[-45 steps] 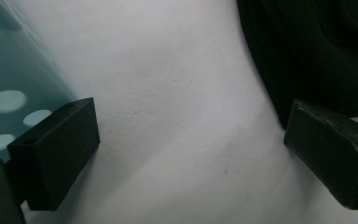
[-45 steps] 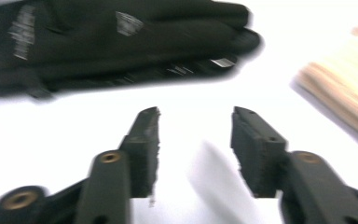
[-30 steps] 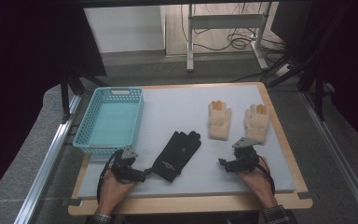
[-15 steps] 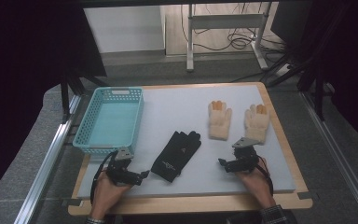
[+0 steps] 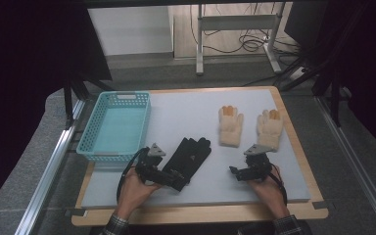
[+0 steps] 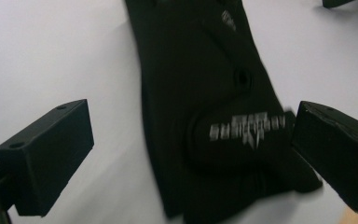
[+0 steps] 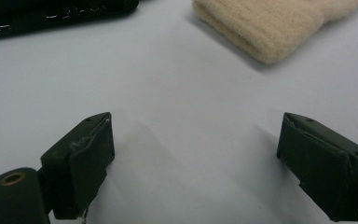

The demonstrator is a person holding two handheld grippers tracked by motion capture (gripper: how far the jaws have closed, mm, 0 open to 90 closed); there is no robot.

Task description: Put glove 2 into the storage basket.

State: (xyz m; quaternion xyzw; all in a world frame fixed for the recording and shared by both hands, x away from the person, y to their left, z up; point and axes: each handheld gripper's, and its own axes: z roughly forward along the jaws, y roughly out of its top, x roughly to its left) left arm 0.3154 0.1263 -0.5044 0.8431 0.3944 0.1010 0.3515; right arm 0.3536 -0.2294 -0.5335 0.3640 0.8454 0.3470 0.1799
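Counting across the grey mat (image 5: 196,122): one black glove (image 5: 192,155), two cream knitted gloves, one turquoise basket (image 5: 116,128), two handheld grippers. The black glove is laid flat near the mat's middle, slightly towards the person, fingers pointed away, just right of the basket and apart from it. White lettering is seen on its back in the left gripper view (image 6: 214,112).

The left gripper (image 5: 176,178) is held over the cuff end of the black glove; its jaws have just been opening and are spread wide, released. In its own view the glove is framed between the two jaws, the right jaw at the glove's edge, the left jaw well off it; nothing is pinched. Contact between the right jaw and the fabric cannot be told.

The right gripper (image 5: 235,172) is kept low over bare mat, jaws wide apart, released, nothing between them. In its own view (image 7: 193,154) the cuff of one cream glove (image 7: 275,28) is seen ahead to the right.

The two cream gloves are laid side by side on the right half: left cream glove (image 5: 230,127), right cream glove (image 5: 269,128), both with orange fingertips, near each other, not touching. The basket is set at the mat's left edge, no contents seen. Two hands are counted, one per gripper.
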